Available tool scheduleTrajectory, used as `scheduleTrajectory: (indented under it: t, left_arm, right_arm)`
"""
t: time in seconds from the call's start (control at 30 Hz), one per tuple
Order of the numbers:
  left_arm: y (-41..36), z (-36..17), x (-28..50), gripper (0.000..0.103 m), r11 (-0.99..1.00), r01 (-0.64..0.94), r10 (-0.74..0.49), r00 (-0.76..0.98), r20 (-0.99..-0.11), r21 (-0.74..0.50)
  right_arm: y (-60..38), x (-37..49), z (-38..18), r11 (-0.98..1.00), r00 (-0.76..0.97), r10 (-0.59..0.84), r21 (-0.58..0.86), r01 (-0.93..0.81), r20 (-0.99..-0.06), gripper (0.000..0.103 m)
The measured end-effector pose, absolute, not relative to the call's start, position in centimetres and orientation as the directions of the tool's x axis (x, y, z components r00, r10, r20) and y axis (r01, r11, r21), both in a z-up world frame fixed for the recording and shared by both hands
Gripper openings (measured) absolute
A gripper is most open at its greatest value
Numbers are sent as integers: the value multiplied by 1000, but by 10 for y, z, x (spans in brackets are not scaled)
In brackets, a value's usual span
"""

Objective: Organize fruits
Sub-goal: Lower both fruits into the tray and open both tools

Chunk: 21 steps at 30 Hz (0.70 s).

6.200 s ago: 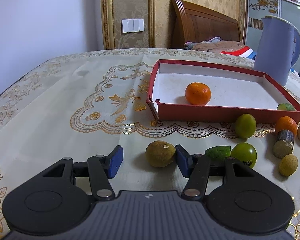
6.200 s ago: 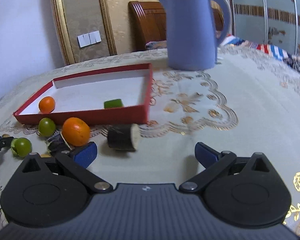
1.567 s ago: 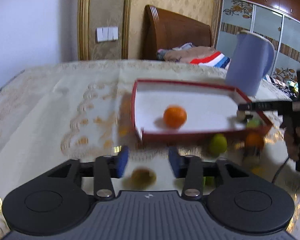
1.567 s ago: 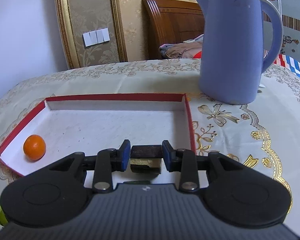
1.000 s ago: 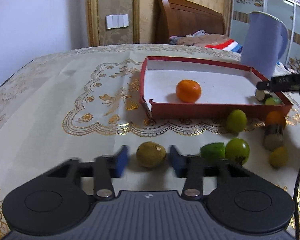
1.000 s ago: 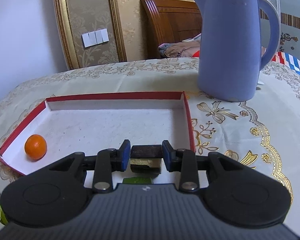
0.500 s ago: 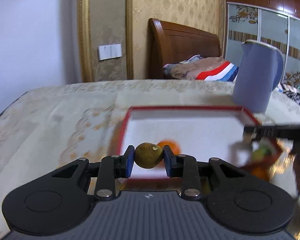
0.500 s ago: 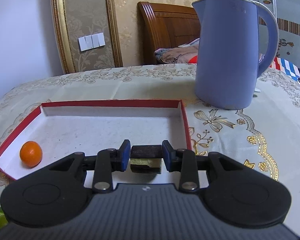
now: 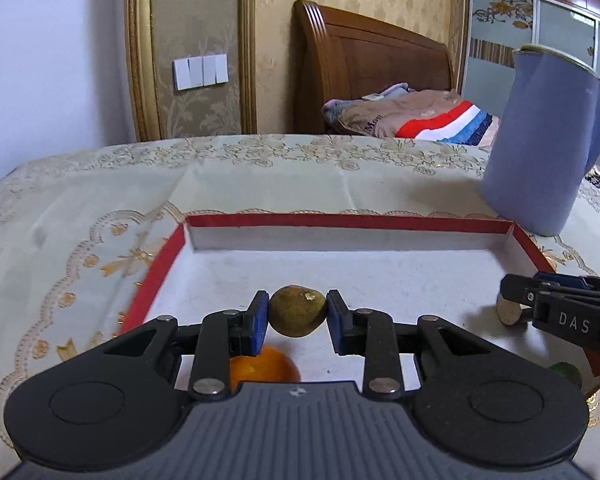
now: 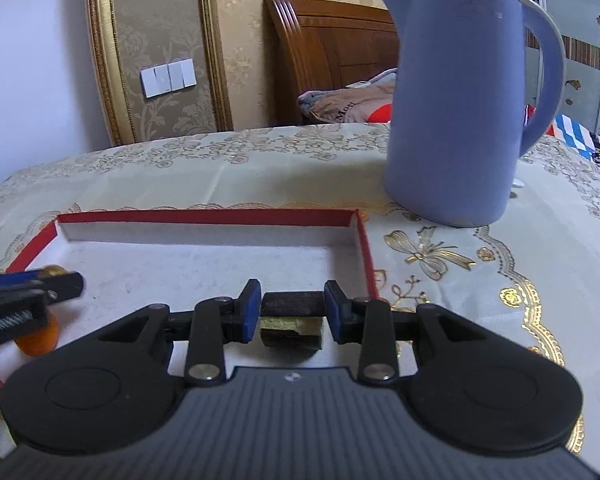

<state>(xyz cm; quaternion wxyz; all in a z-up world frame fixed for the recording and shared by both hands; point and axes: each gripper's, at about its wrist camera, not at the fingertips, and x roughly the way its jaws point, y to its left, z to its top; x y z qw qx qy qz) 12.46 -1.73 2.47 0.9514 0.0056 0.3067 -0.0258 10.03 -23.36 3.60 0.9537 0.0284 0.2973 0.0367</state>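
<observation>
brown-green fruit [image 9: 297, 316]: round, dull olive-brown skin with a pale scar on top; pinched between the blue pads of the left gripper [image 9: 297, 317], held above the tray's front left part.
orange [image 9: 264, 366]: on the tray floor right under that fruit, partly hidden by the left fingers [image 9: 256, 320].
dark cut stalk piece [image 10: 292, 314]: short cylinder, dark bark, pale yellowish cut face; pinched by the right gripper [image 10: 292, 312] over the tray's front right corner.
red tray [image 9: 348, 222]: white floor, red rim, mid-bench on the patterned cloth.
blue kettle [image 10: 456, 120]: on the bench past the tray's far right corner.
change vs 6.2 s ago: left fingers were spread around the fruit lying on the cloth near the bench's front edge; the right fingers were also spread and the stalk piece lay in front of the tray. Both items are now lifted over the tray.
</observation>
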Motion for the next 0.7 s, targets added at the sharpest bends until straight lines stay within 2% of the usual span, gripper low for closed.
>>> scheduleTrajectory:
  t: [0.47, 0.63, 0.67, 0.7]
  left_arm:
    - [-18, 14, 137, 30, 1000, 24, -24, 791, -612, -9]
    - [-16, 14, 137, 31, 1000, 21, -30, 792, -610, -23]
    - [-16, 15, 137, 31, 1000, 23, -30, 792, -609, -19]
    - [-17, 14, 137, 31, 1000, 25, -28, 794, -608, -14]
  right_arm:
    - [-218, 97, 36, 992, 832, 128, 55, -116, -540, 32]
    - [-214, 99, 33, 994, 832, 101, 20, -108, -546, 33]
    - [-216, 99, 34, 993, 830, 112, 40, -108, -546, 42]
    - [-218, 98, 35, 993, 828, 119, 53, -108, -547, 47]
